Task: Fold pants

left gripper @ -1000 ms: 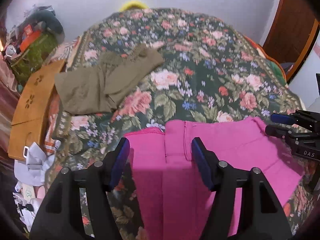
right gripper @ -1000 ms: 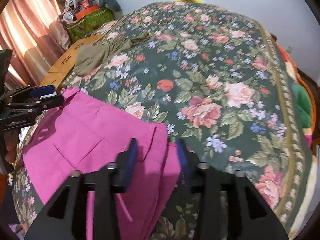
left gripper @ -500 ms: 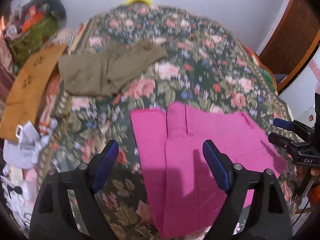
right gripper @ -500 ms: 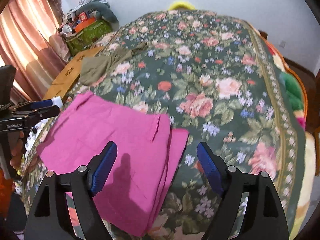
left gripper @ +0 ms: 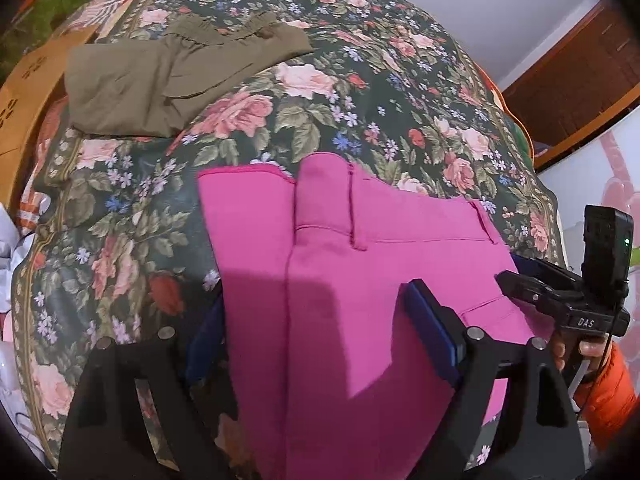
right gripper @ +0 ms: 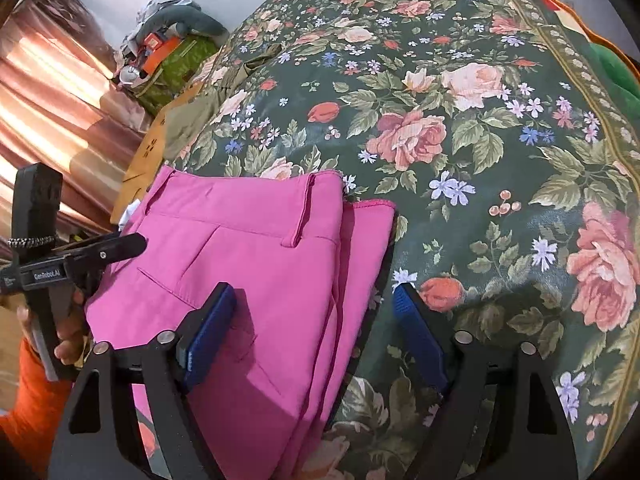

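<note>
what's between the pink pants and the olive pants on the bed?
Only bare floral bedspread. In the left wrist view, nothing sits between the pink pants and the olive pants.

Olive garment (left gripper: 168, 80) on floral bedspread (left gripper: 400, 92)

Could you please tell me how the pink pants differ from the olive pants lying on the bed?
The pink pants lie near, smooth and flat, between the open left gripper; the olive pants lie farther back, rumpled, beyond either gripper. Pink is vivid; olive is dull. Both rest folded on the floral bedspread.
</note>
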The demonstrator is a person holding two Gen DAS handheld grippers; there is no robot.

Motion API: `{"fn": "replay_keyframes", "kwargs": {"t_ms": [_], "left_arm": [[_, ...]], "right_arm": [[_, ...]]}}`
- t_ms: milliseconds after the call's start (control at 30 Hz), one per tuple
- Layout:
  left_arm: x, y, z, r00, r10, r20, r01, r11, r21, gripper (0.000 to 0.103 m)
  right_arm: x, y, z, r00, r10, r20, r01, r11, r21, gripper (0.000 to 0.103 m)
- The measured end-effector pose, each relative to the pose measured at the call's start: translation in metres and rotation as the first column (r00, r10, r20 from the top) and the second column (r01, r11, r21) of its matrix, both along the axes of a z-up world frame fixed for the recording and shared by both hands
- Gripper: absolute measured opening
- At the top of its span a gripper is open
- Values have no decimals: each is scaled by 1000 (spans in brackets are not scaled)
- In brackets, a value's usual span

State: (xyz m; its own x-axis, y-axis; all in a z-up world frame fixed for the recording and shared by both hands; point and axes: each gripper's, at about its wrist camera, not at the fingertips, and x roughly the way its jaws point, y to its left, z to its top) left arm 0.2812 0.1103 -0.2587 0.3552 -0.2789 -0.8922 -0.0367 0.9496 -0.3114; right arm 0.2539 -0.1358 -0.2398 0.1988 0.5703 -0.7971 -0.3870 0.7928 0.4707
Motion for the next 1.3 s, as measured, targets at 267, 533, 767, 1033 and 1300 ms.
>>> {"fn": "replay_keyframes", "kwargs": {"t_ms": [267,533,767,1033,1300], "left_arm": [[2,0,6,999,-6,38,8,999,-52,38],[-8,1,30,994,-5,111,3,1000,10,19],[-13,4,75,967,-29,255,-12,988,157,18],[10,39,121,929,11,370,-94,974,207,18],[53,80,132,901,62,430,-179,955,237,18]], "right_arm": [[2,9,2,1000,10,-5,-10,1000,16,32],[3,17,25,994,31,103,-30,999,-13,11],[13,38,69,974,51,219,-56,998,13,11],[36,75,120,931,51,361,-71,997,41,11],[73,119,142,901,51,432,-77,996,43,11]]}}
